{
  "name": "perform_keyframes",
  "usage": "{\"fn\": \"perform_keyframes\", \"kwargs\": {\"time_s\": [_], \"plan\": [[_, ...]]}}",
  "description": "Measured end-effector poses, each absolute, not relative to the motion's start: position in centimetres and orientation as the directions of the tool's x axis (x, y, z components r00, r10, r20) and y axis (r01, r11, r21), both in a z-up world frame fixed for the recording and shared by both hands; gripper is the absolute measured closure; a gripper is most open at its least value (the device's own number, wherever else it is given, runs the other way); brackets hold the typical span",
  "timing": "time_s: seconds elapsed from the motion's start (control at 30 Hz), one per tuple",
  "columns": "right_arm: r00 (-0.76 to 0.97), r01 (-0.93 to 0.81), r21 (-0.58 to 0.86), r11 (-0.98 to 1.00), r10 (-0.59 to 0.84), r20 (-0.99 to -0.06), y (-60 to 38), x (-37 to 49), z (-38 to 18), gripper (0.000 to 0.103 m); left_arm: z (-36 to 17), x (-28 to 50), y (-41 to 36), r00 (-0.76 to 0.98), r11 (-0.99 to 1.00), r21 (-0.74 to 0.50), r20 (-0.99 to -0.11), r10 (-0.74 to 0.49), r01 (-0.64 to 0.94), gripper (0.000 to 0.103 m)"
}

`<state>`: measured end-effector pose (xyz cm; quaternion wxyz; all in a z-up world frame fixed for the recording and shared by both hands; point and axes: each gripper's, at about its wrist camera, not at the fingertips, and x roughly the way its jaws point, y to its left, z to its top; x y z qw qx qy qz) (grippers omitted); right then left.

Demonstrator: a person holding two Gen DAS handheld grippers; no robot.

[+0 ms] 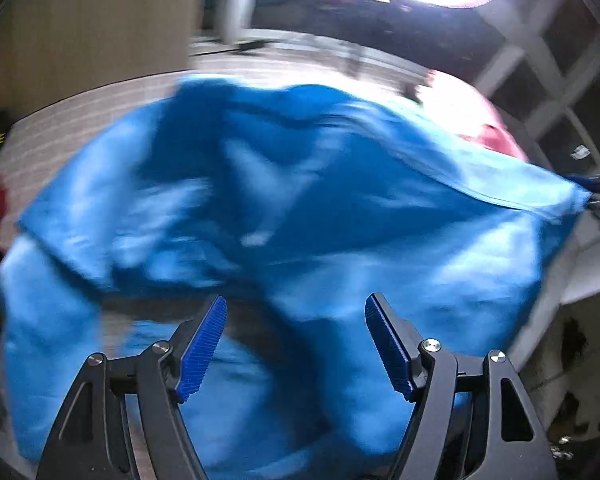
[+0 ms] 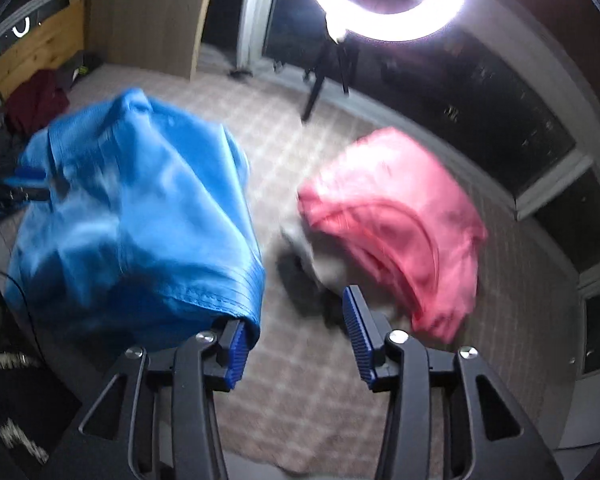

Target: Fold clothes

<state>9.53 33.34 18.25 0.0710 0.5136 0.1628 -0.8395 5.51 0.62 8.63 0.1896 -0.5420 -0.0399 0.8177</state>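
Blue garment (image 2: 140, 216) spread on the patterned rug (image 2: 300, 152), hem draped over near-left pad of right tongs (image 2: 294, 338), unclamped; left tongs (image 1: 296, 346) apart above it; pink garment (image 2: 396, 224) folded far right

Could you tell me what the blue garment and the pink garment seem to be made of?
Blue garment: a thin woven cloth with a slight sheen, perhaps polyester or a cotton blend; it drapes in soft folds and shows a stitched hem. Pink garment: a matte, softer cloth, possibly cotton knit; it lies in thicker rounded folds. Motion blur hides the weave on both.
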Motion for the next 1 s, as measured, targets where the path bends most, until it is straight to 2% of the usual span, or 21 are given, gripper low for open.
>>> {"fn": "perform_keyframes", "kwargs": {"time_s": [0.17, 0.27, 0.3, 0.33, 0.37, 0.4, 0.43, 0.5, 0.63, 0.7, 0.83, 1.0], "plan": [[-0.424, 0.203, -0.075, -0.976, -0.018, -0.906, 37.3, 11.3, 16.1, 0.059, 9.2, 7.8, 11.1, -0.271, -0.821, -0.245, -0.862, 0.428, -0.516, 0.025], [-0.428, 0.157, 0.0, -0.988, -0.068, -0.901, 37.6, 11.0, 15.3, 0.059, 7.2, 8.6, 16.3, -0.212, -0.746, -0.2, -0.884, 0.417, -0.636, 0.026], [-0.435, 0.158, 0.007, -0.987, -0.076, -0.897, 37.4, 11.0, 15.1, 0.059, 6.5, 8.6, 17.1, -0.21, -0.733, -0.176, -0.891, 0.402, -0.657, 0.032], [-0.443, 0.161, 0.011, -0.987, -0.082, -0.893, 37.1, 10.9, 14.9, 0.059, 5.8, 8.4, 17.6, -0.215, -0.726, -0.149, -0.898, 0.383, -0.671, 0.044], [-0.446, 0.165, 0.014, -0.986, -0.087, -0.891, 36.9, 10.8, 14.7, 0.059, 5.2, 8.2, 18.0, -0.221, -0.719, -0.121, -0.905, 0.363, -0.685, 0.085], [-0.445, 0.171, 0.016, -0.985, -0.092, -0.891, 36.6, 10.7, 14.5, 0.059, 5.0, 7.8, 17.7, -0.217, -0.724, -0.128, -0.906, 0.363, -0.678, 0.098], [-0.441, 0.174, 0.018, -0.985, -0.095, -0.892, 36.4, 10.7, 14.3, 0.059, 4.9, 7.3, 17.0, -0.209, -0.735, -0.148, -0.905, 0.37, -0.662, 0.101], [-0.431, 0.189, 0.021, -0.982, -0.102, -0.896, 36.1, 10.8, 13.8, 0.059, 5.6, 6.2, 14.6, -0.238, -0.77, -0.165, -0.893, 0.383, -0.616, 0.101], [-0.424, 0.197, 0.052, -0.979, -0.132, -0.896, 36.2, 10.8, 13.2, 0.058, 8.2, 5.5, 8.9, -0.345, -0.846, -0.122, -0.876, 0.338, -0.519, 0.102], [-0.429, 0.183, 0.07, -0.981, -0.143, -0.892, 36.2, 10.4, 13.2, 0.054, 9.7, 5.8, 4.7, -0.395, -0.883, -0.118, -0.861, 0.319, -0.455, 0.102], [-0.435, 0.185, 0.083, -0.979, -0.157, -0.886, 35.2, 8.8, 13.2, 0.053, 12.6, 6.6, -4.3, -0.494, -0.944, -0.115, -0.829, 0.263, -0.309, 0.102], [-0.426, 0.247, 0.08, -0.966, -0.182, -0.886, 30.9, 4.1, 12.4, 0.048, 14.9, 9.3, -17.8, -0.581, -1.0, -0.016, -0.814, 0.007, 0.01, 0.102]]}}
